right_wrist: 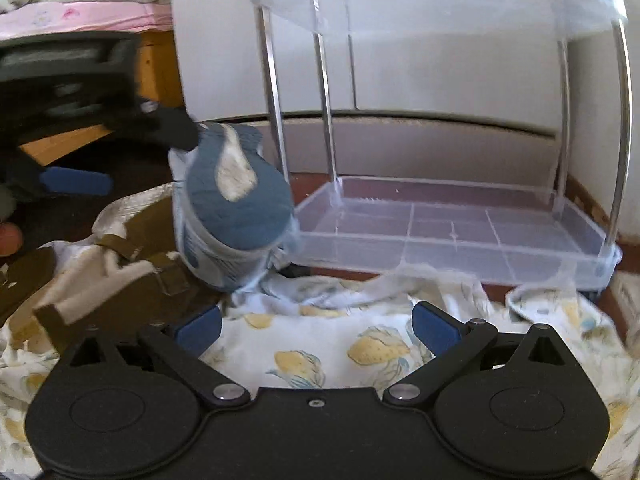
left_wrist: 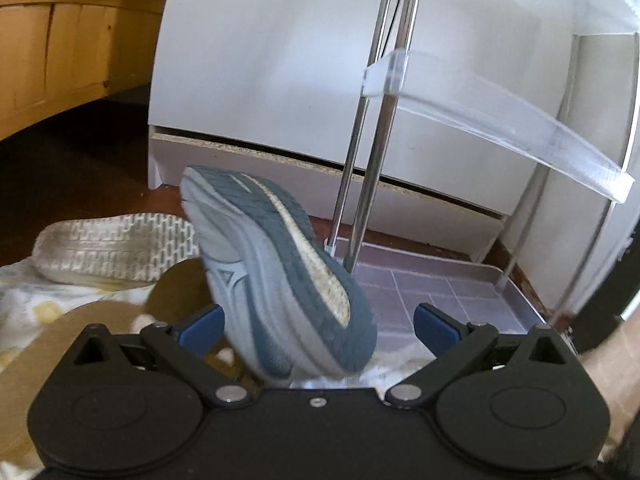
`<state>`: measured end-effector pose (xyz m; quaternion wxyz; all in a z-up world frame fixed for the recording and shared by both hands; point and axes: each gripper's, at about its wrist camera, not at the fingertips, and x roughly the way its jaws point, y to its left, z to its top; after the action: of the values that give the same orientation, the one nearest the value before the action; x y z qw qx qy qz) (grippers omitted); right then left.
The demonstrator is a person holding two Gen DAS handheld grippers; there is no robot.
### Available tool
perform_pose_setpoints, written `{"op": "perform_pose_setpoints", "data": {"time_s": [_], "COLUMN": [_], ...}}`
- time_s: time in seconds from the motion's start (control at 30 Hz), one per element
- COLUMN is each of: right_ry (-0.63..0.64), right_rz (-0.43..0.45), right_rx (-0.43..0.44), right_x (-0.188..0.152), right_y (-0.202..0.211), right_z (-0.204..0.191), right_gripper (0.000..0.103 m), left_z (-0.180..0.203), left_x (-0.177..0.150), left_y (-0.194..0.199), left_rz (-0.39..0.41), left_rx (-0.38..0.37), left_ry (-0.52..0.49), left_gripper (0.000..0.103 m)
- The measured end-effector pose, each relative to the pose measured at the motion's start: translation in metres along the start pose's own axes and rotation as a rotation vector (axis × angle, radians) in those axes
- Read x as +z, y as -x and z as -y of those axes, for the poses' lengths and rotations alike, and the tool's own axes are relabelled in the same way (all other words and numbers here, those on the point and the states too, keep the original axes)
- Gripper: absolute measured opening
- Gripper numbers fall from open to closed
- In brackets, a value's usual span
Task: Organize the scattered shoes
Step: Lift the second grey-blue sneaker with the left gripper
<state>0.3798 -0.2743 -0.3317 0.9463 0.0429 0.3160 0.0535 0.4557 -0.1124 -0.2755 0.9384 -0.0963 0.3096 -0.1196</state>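
Left wrist: sneaker between hand-held gripper fingers, seemingly unclamped.

Blue sneaker, sole up, between the spread left gripper fingers

White cabinet behind; wooden bed frame left; floor apparently dark reddish.

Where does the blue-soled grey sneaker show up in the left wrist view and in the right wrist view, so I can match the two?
Left wrist view: the blue-soled grey sneaker fills the centre, sole up, tilted, between the open left gripper fingers.
Right wrist view: it sits left of centre, sole toward the camera, beside the rack.
Shared landmark: the clear plastic shoe rack with chrome poles, right of the sneaker in both.
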Motion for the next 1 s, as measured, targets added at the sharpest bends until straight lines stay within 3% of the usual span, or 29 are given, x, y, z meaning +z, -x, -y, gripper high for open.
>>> {"op": "perform_pose_setpoints", "data": {"time_s": [0.17,0.43,0.53,0.77,1.0], "right_ry": [-0.015,-0.074,-0.070,-0.084,-0.124], "right_rz": [0.006,0.034,0.039,0.054,0.057], "right_rx": [0.001,0.087,0.098,0.123,0.145], "right_x": [-0.007,-0.011,-0.013,-0.019,-0.017], "right_y": [-0.015,-0.035,-0.042,-0.052,-0.051], "right_z": [0.010,0.023,0.022,0.021,0.027], "right_gripper": [0.103,0.103,0.103,0.103,0.103], "left_z": [0.014,0.028,0.028,0.027,0.030], "left_x": [0.001,0.001,-0.001,-0.002,0.000], "left_y": [-0.030,-0.059,-0.073,-0.082,-0.069], "left_rz": [-0.003,0.001,-0.062,-0.063,0.008], "left_rx": [0.016,0.139,0.200,0.220,0.208], "left_ry": [-0.021,-0.071,-0.084,-0.102,-0.114], "left_gripper": [0.102,0.102,0.102,0.102,0.099]}}
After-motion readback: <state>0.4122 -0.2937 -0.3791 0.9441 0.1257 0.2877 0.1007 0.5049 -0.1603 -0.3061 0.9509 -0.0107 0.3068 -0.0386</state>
